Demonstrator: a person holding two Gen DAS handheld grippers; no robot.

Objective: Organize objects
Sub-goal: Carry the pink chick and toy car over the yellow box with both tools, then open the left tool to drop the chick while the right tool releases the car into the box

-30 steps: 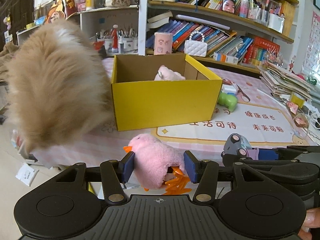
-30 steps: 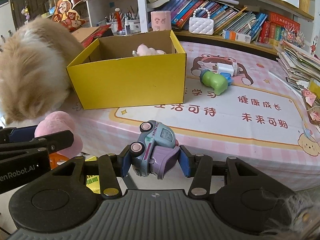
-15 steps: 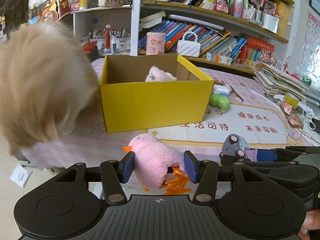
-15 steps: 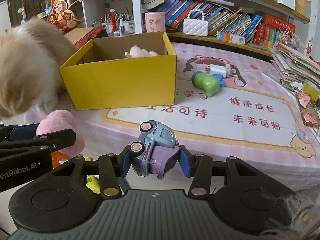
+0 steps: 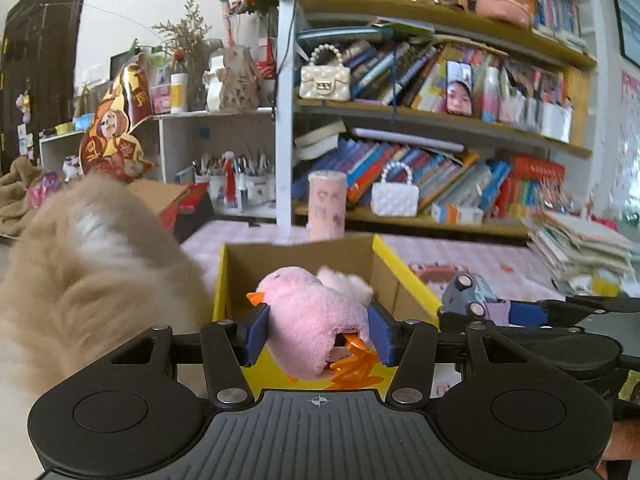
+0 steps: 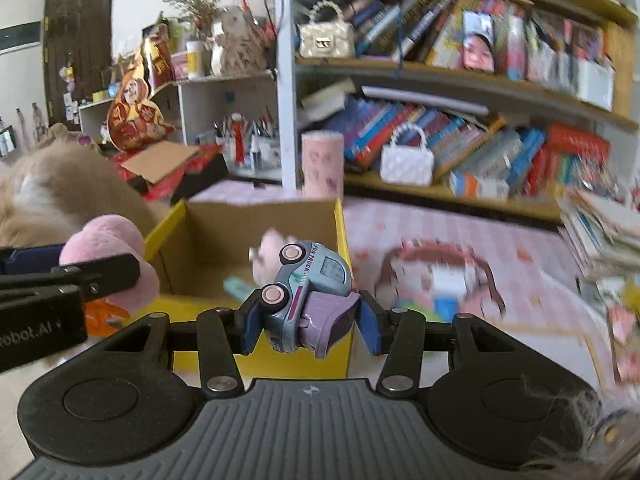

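Observation:
My left gripper point(image 5: 316, 334) is shut on a pink plush chick point(image 5: 310, 316) with orange beak and feet, held at the near rim of the open yellow box point(image 5: 404, 276). My right gripper point(image 6: 308, 326) is shut on a blue and purple toy truck point(image 6: 308, 292), held at the near right corner of the same box point(image 6: 342, 236). A pink plush toy point(image 6: 270, 248) lies inside the box, partly hidden by the truck. The chick also shows at the left of the right wrist view point(image 6: 106, 252).
A fluffy tan dog point(image 5: 88, 276) stands close against the box's left side. A pink cylinder point(image 6: 322, 164) and a white handbag point(image 6: 406, 158) stand behind the box by the bookshelf. A green and blue toy point(image 6: 440, 304) lies on the pink tablecloth to the right. Stacked papers point(image 5: 580, 248) sit far right.
Both grippers have risen and moved forward toward the box, so I now look over its near rim. The dog is still at the left. Both toys stay gripped.

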